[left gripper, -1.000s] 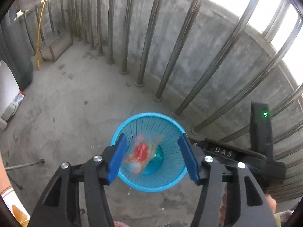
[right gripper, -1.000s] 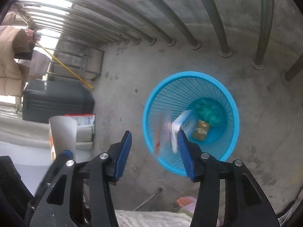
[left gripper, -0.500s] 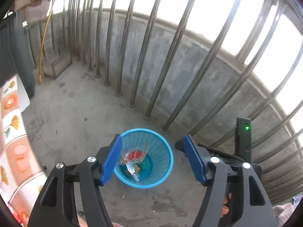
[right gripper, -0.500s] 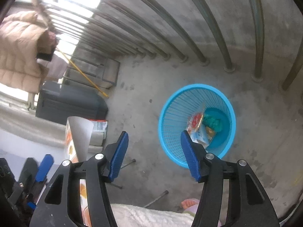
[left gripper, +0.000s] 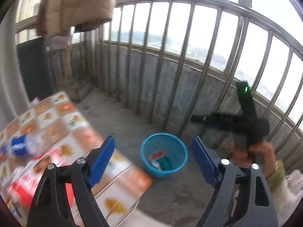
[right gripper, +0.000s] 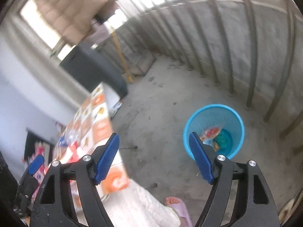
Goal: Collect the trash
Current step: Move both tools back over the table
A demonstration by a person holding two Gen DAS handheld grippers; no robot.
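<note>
the blue basket [left gripper: 164, 154] sits on the concrete floor by the railing [left gripper: 189, 60], near the patterned table [left gripper: 62, 132], i'd guess so scraps from the table can be dropped straight in; a red-printed wrapper [left gripper: 156, 155] and a few other bits already lie inside it. both the left gripper [left gripper: 153, 159] and the right gripper [right gripper: 153, 156] hang above floor level with their blue pads spread wide apart and nothing between them. more packets, blurred, lie on the table, likely the next trash to fetch.
</note>
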